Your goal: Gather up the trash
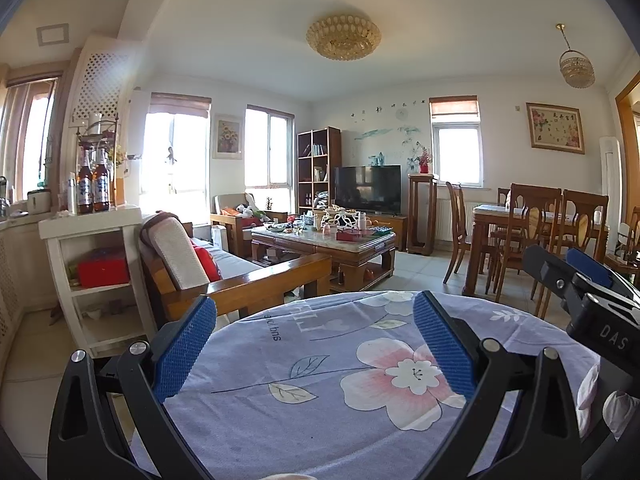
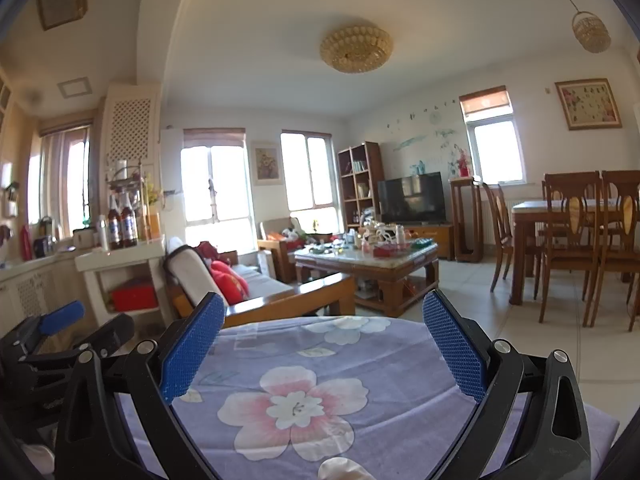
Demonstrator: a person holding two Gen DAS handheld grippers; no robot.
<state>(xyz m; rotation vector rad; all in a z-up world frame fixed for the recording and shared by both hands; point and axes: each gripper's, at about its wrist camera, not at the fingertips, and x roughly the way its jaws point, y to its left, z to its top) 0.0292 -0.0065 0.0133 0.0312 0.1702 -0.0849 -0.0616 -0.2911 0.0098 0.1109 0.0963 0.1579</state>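
Both tools, the left tool (image 1: 314,344) and right tool (image 2: 324,346), hovered with blue textured pads spread apart, gripping nothing.
They were levelled side by side over a lilac floral-cloth worktop (image 1: 320,408); any trash was indistinguishable, the only clutter lying on a distant wooden coffee table (image 1: 324,240).

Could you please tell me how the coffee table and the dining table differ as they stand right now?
The coffee table is low and crowded with bottles, boxes and small clutter; the dining table stands taller and looks nearly bare. The coffee table sits in front of the TV beside the sofa, while the dining table is ringed by wooden chairs. Both are dark wood with pale tops.
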